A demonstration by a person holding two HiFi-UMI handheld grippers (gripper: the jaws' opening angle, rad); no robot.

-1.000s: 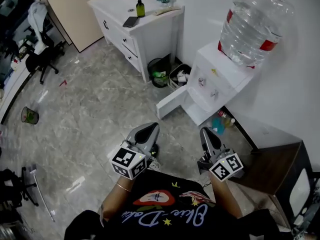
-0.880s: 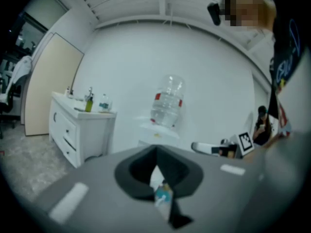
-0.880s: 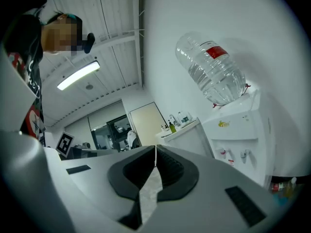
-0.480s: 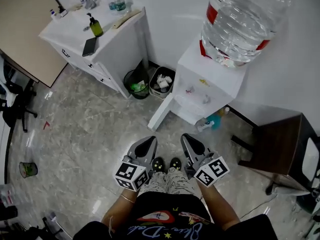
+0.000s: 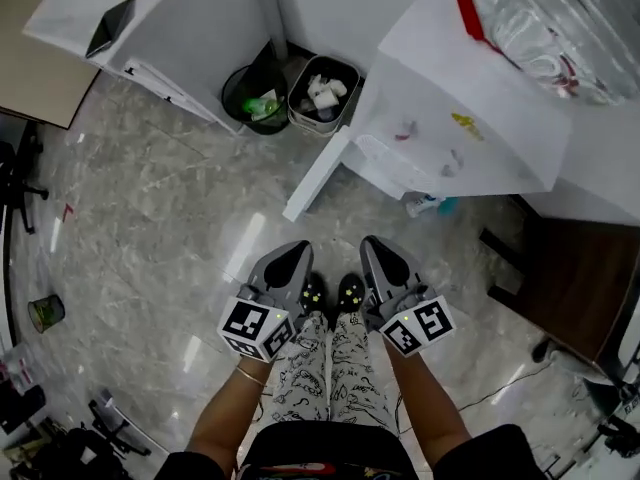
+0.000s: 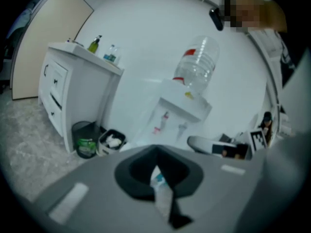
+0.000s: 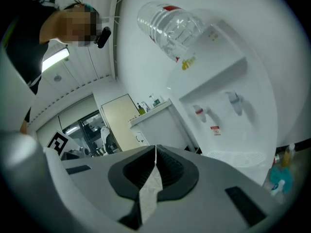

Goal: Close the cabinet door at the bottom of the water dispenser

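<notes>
Left hand-held gripper [image 5: 292,255] near, clear of open cabinet door [image 5: 318,175].

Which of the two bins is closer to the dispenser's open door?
The squarish bin holding white scraps, right beside the door. The round black bin with green litter sits farther left, against the white cabinet.

Glossy marbled floor [image 5: 150,218], smooth white plastic water dispenser [image 5: 480,98], clear plastic bottle [image 5: 560,18].
</notes>
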